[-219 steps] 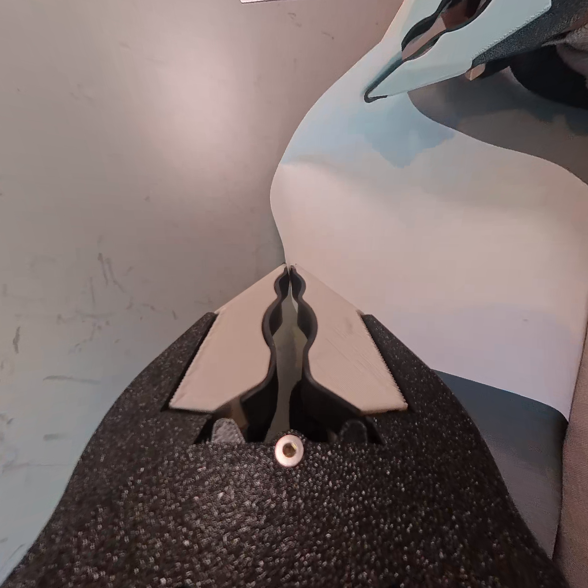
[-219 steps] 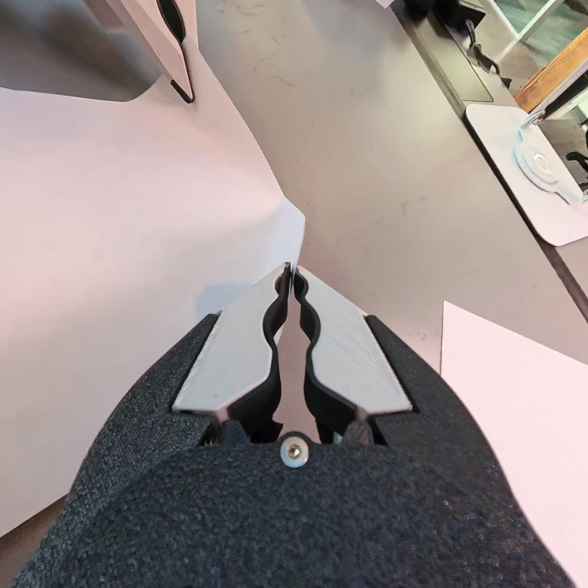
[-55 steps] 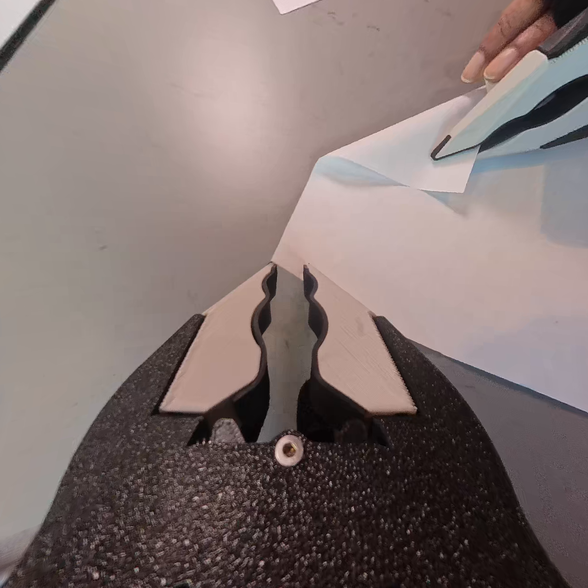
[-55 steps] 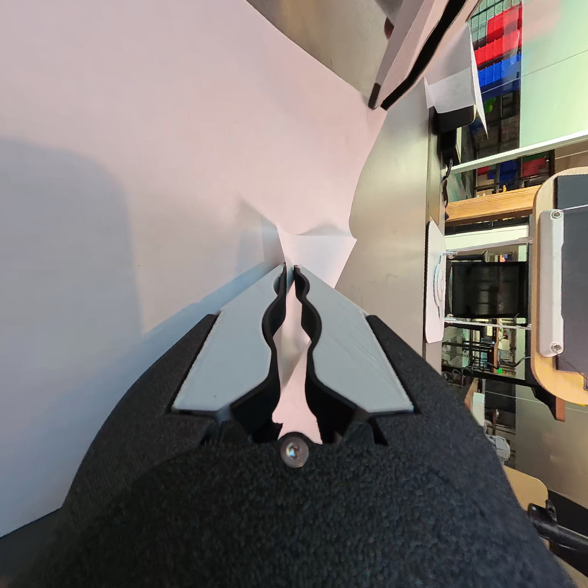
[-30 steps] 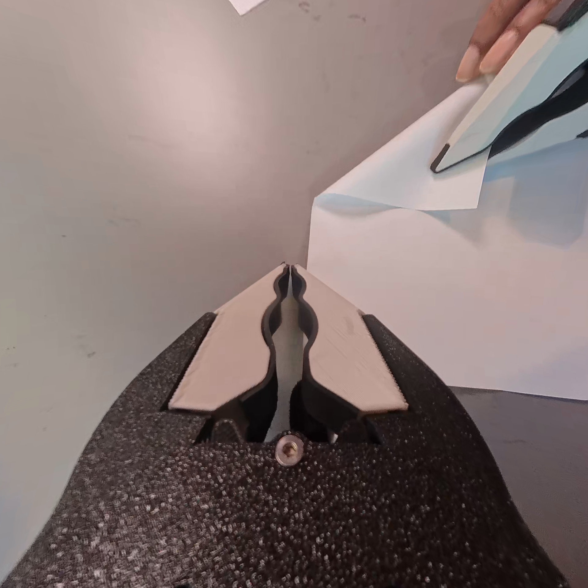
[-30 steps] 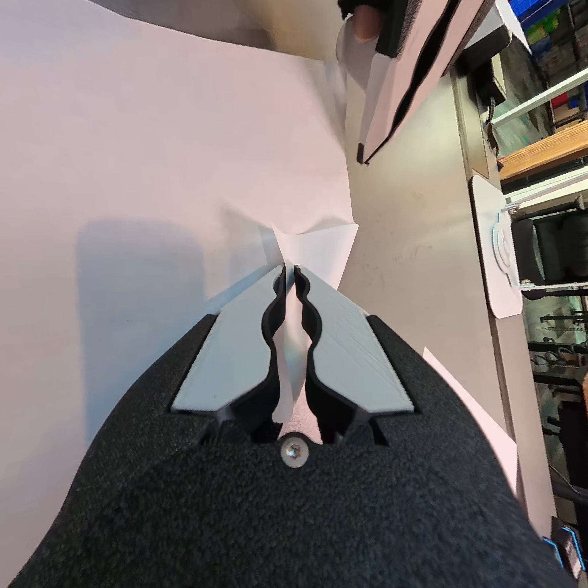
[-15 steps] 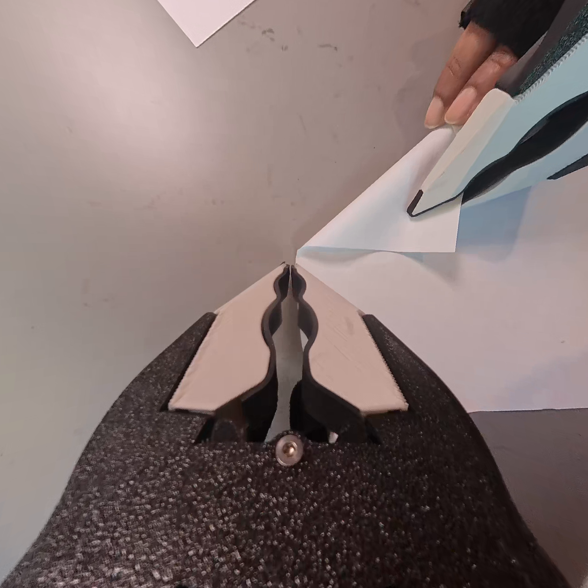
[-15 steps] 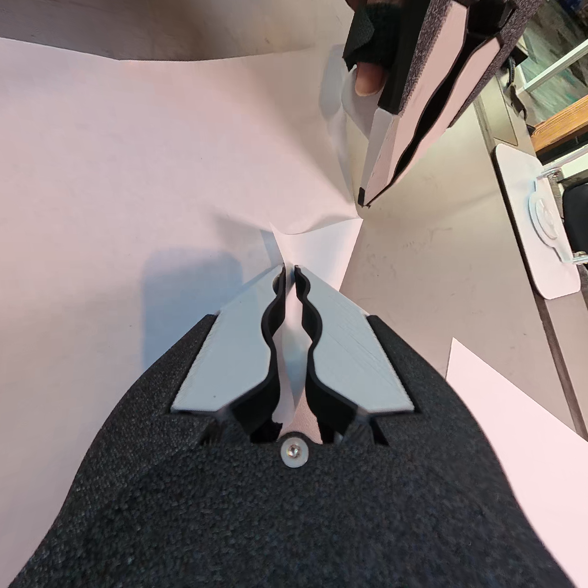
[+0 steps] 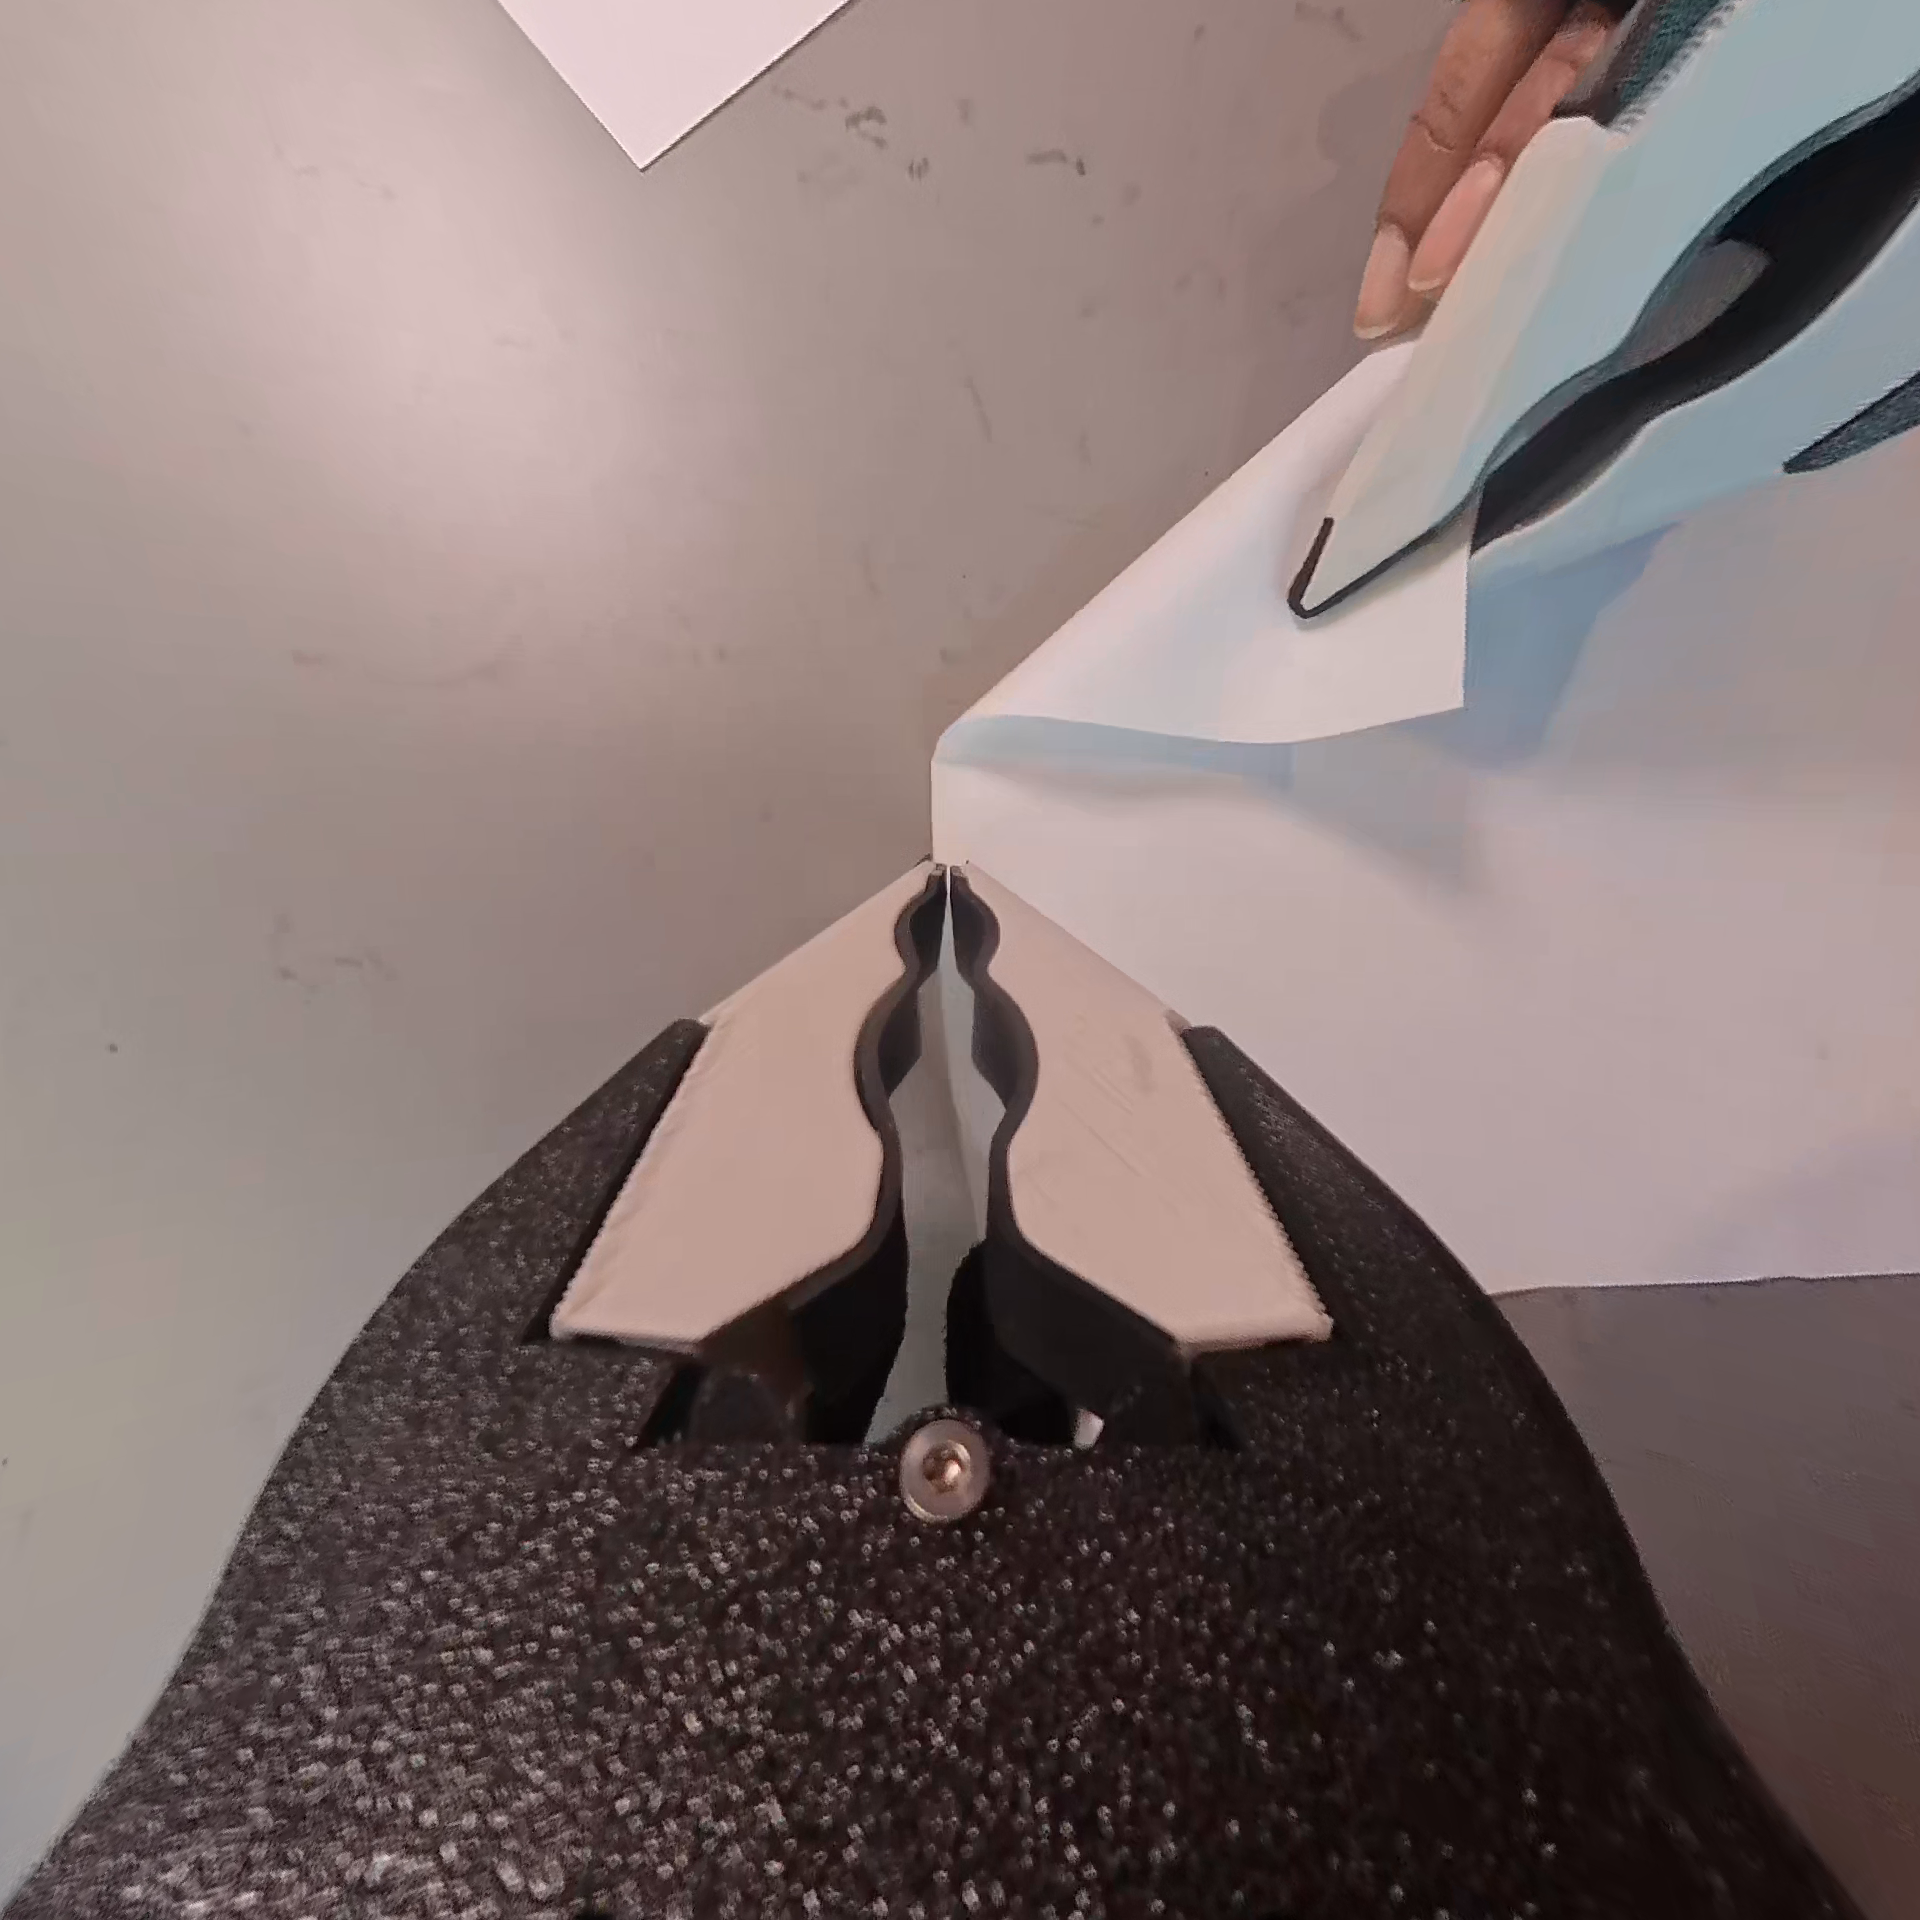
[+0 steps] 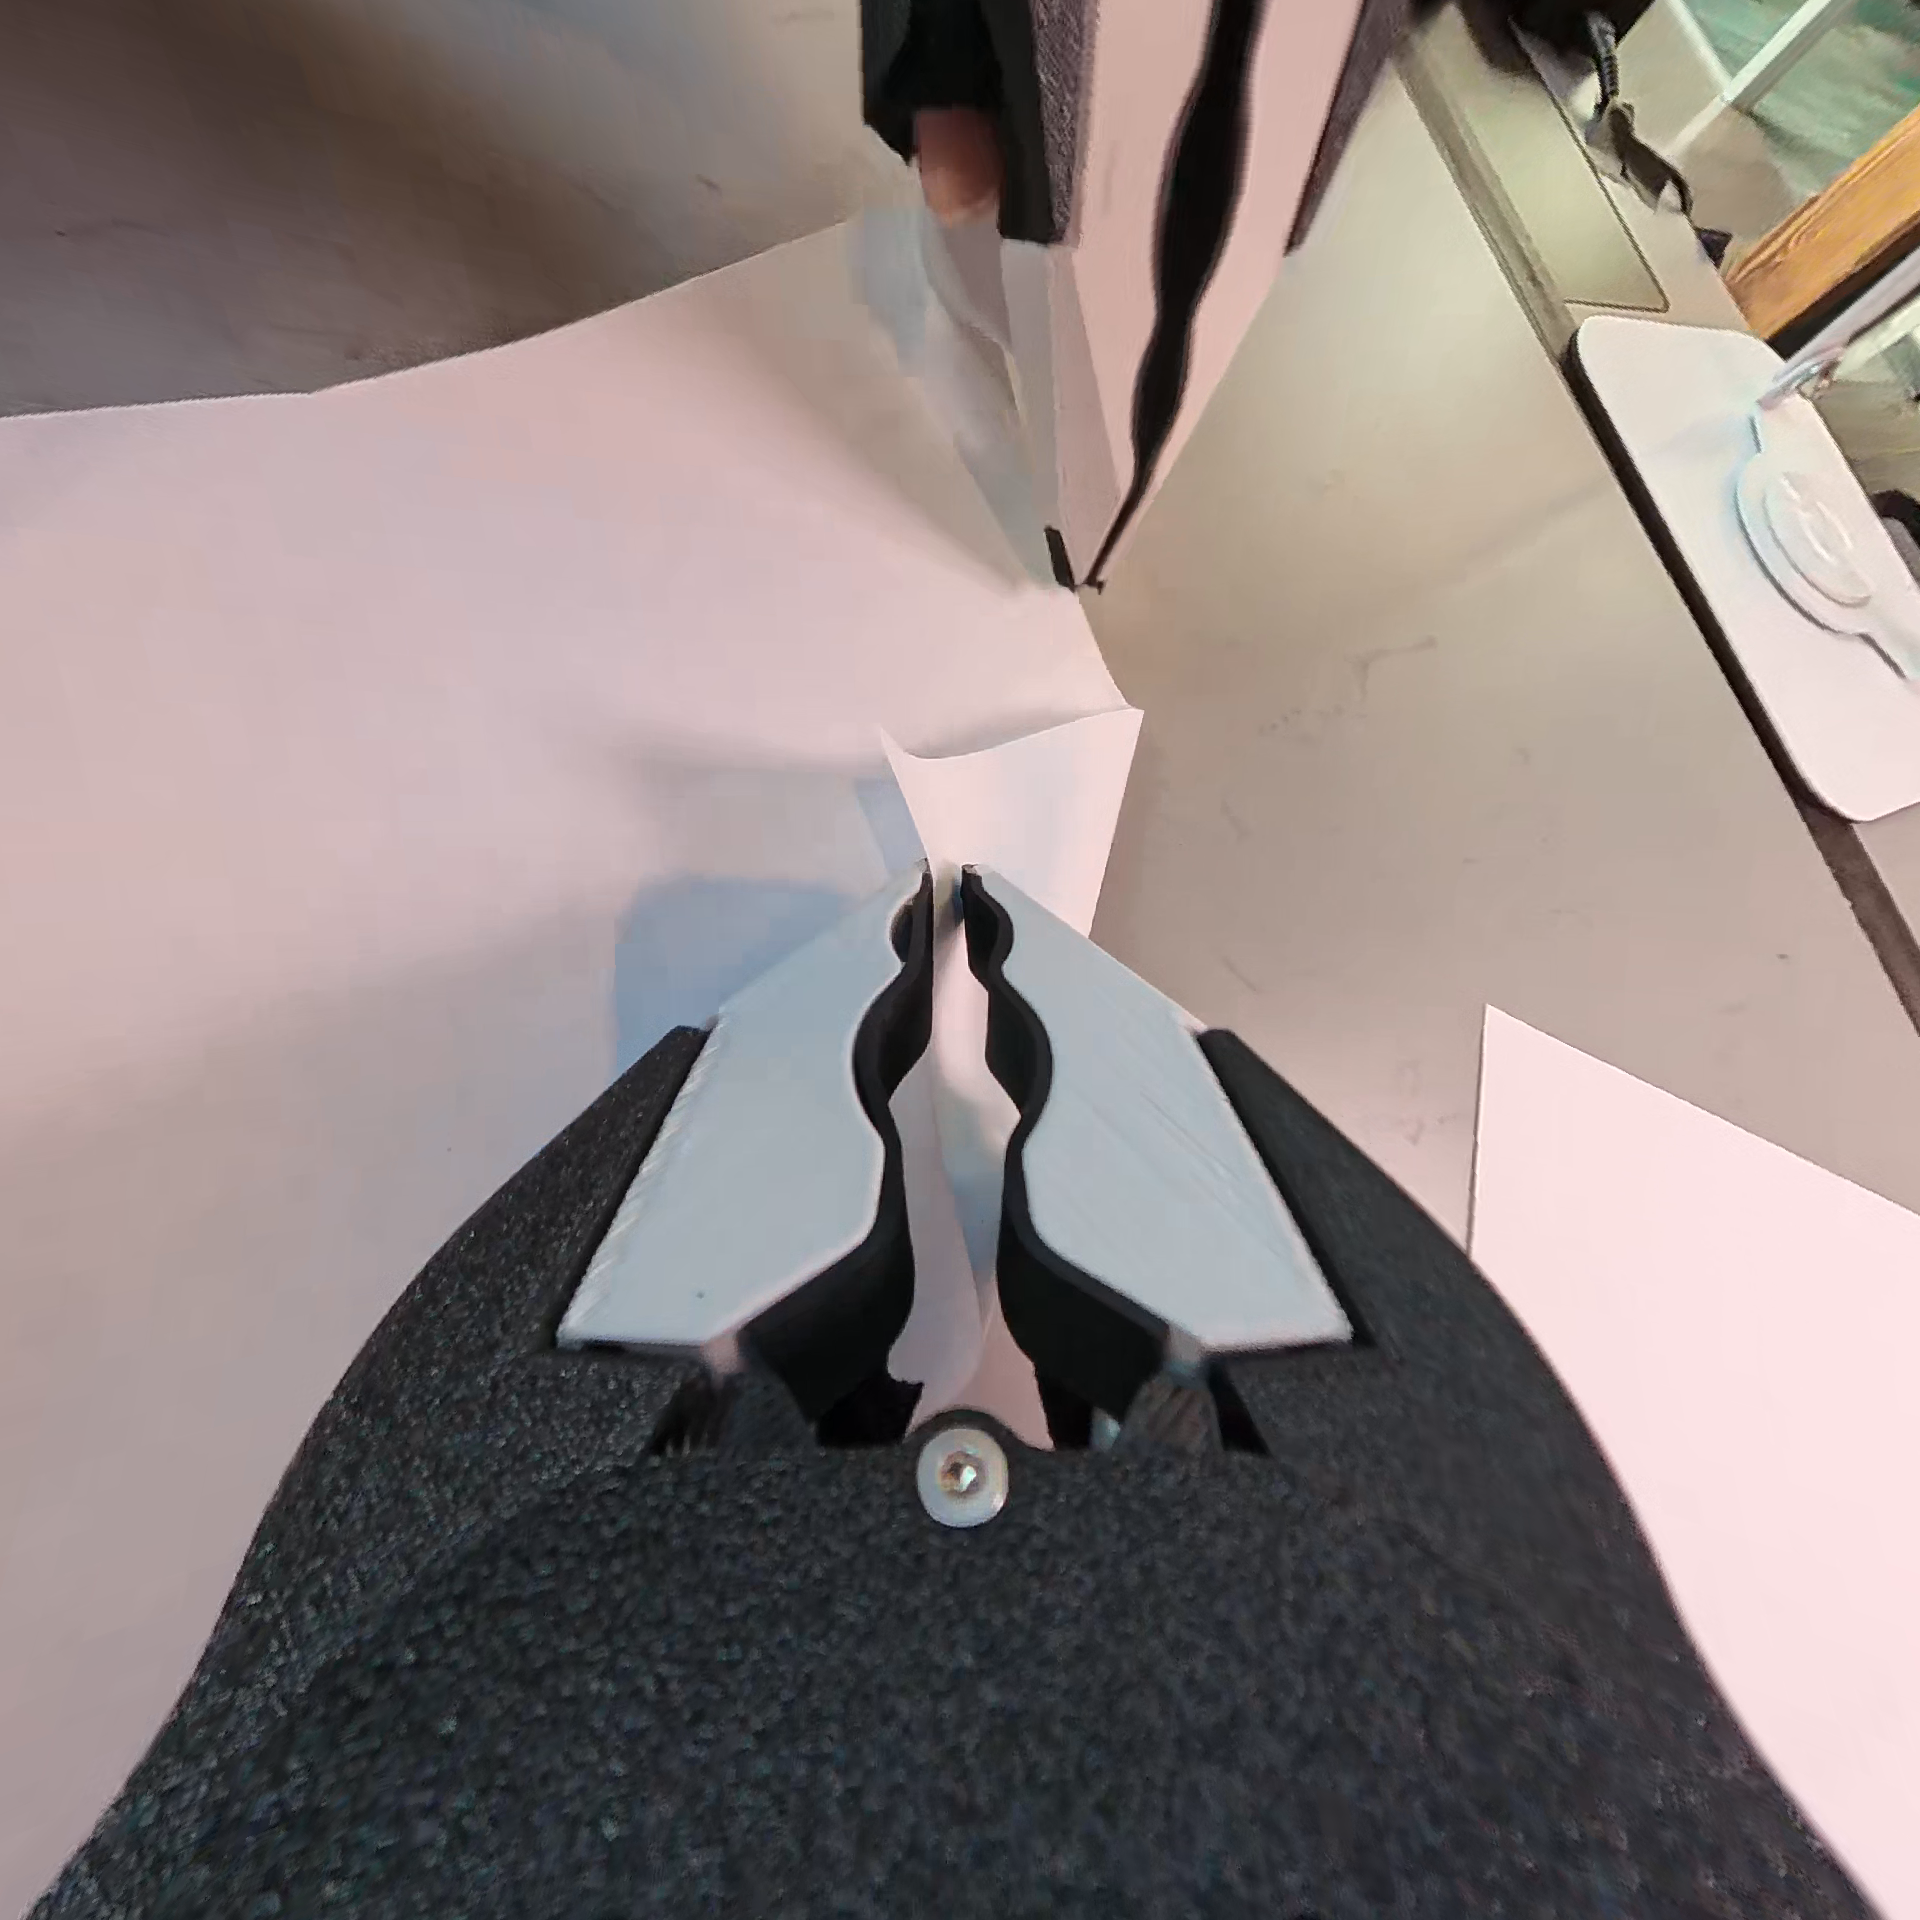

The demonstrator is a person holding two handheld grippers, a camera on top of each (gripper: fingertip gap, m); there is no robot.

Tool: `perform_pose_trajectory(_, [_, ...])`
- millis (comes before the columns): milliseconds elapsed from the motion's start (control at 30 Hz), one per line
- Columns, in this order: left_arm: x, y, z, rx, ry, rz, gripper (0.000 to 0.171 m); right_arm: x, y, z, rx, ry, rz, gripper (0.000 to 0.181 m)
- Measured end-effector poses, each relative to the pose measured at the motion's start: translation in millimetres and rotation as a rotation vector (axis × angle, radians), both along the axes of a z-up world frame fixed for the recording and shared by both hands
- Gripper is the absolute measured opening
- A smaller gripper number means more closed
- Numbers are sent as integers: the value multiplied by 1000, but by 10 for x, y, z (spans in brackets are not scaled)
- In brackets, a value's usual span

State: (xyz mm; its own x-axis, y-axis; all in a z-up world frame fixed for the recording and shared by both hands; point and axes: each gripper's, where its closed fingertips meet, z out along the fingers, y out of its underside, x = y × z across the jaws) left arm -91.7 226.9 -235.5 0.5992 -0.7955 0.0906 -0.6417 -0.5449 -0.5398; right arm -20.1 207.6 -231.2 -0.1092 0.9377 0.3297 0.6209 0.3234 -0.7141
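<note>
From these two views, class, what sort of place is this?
Probably a workshop or lab bench. A scuffed grey table carries loose white sheets of paper, a white stand base sits by its far edge, and both the left gripper and right gripper pinch one sheet.

A second white sheet of paper (image 10: 1704, 1226) lies flat on the gray table (image 10: 1382, 727), and a white pad with a round white part (image 10: 1704, 582) sits near the table's far edge, well apart from that sheet.

White paper sheet (image 9: 1455, 1039) on grey table (image 9: 416, 623), corner folded over, edges pinched
</note>
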Motion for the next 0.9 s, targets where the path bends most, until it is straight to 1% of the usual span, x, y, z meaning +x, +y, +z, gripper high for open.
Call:
perform_pose_trajectory(100, [-90, -122, 37, -9, -10, 11, 3, 26, 90, 8, -85, -3, -81, 2])
perform_pose_trajectory(200, [-280, -217, -78, 10, 57, 39, 6, 49, 173, 28, -203, 5, -161, 3])
perform_pose_trajectory(300, [-326, -282, -95, 25, 5, 73, 5, 86, 305, 57, -309, 27, -249, 3])
perform_pose_trajectory(367, [-368, -301, -98, 53, -1, 86, 4, 144, 451, 70, -350, 41, -319, 3])
perform_pose_trajectory(433, [-399, -314, -99, 91, 2, 78, 3, 235, 560, 27, -393, 14, -363, 10])
perform_pose_trajectory(500, [-411, -321, -101, 117, 4, 70, 3, 333, 667, -50, -407, -23, -407, 10])
perform_pose_trajectory(567, [-411, -329, -102, 138, 12, 53, 2, 405, 720, -111, -391, -53, -424, 10])
perform_pose_trajectory(667, [-451, -315, -96, 175, 35, 42, 2, 441, 735, -108, -387, -64, -430, 10])
perform_pose_trajectory(733, [-554, -272, -46, 202, 47, 89, 5, 461, 760, -65, -362, -54, -423, 13])
perform_pose_trajectory(800, [-648, -267, 111, 215, -24, 153, 5, 462, 768, 73, -350, 1, -392, 16])
perform_pose_trajectory(900, [-930, -282, 365, 245, -126, 292, 6, 482, 750, 305, -354, 91, -331, 16])
